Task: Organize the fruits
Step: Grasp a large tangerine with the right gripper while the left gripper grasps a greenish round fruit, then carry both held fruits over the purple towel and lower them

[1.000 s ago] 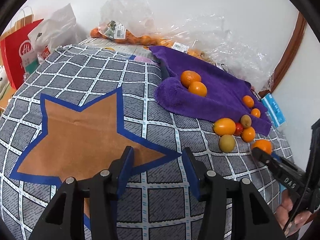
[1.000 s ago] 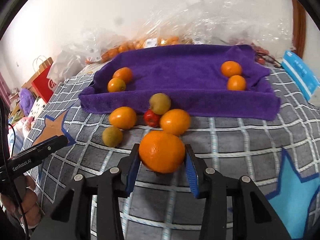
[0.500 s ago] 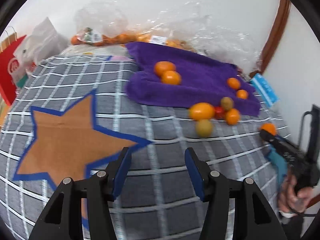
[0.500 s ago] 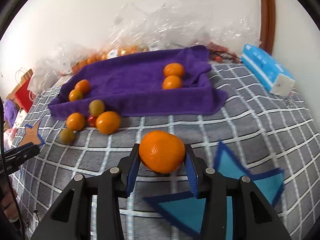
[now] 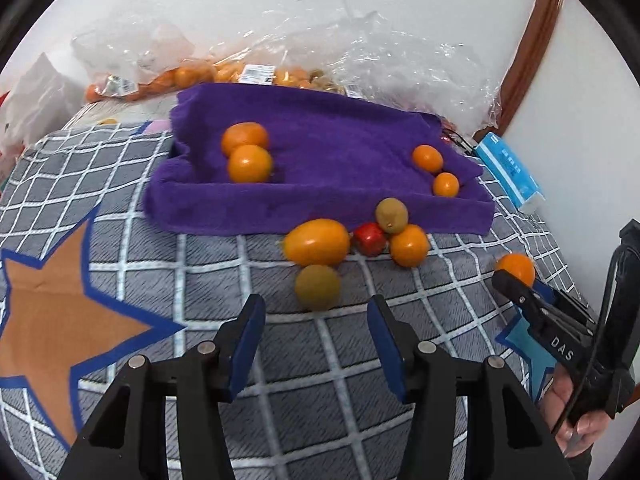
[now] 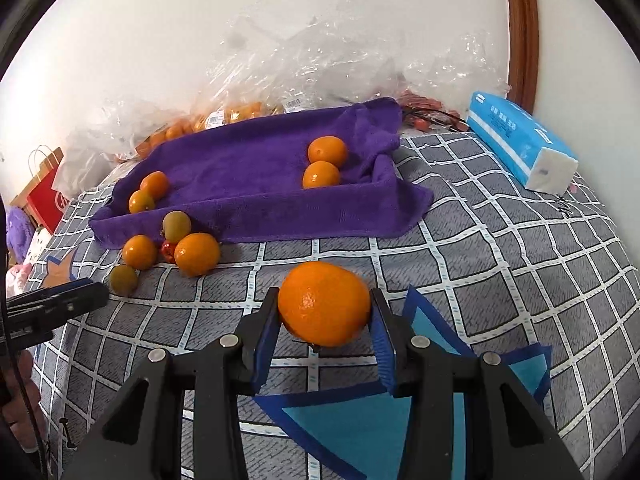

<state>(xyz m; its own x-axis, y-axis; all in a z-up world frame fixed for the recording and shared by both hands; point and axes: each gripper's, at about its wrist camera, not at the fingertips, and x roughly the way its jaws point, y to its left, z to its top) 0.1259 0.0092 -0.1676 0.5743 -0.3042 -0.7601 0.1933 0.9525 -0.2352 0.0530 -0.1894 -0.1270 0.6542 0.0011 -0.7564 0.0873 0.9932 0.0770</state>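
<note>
A grey checked bedspread [image 6: 500,248] carries a purple towel [image 6: 256,176] near its far edge. The right tongs [image 6: 325,316] clamp a large orange [image 6: 324,304] above the bedspread's near edge. The left tongs [image 5: 316,328] gape wide, holding nothing, just short of a kiwi [image 5: 317,287].

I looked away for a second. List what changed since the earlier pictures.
The right gripper, still shut on the large round orange, carried it rightward, away from the loose fruit cluster and over the blue star patch. The open left gripper swung right, closer to the greenish-brown round fruit. The purple towel and its oranges stayed put.
</note>
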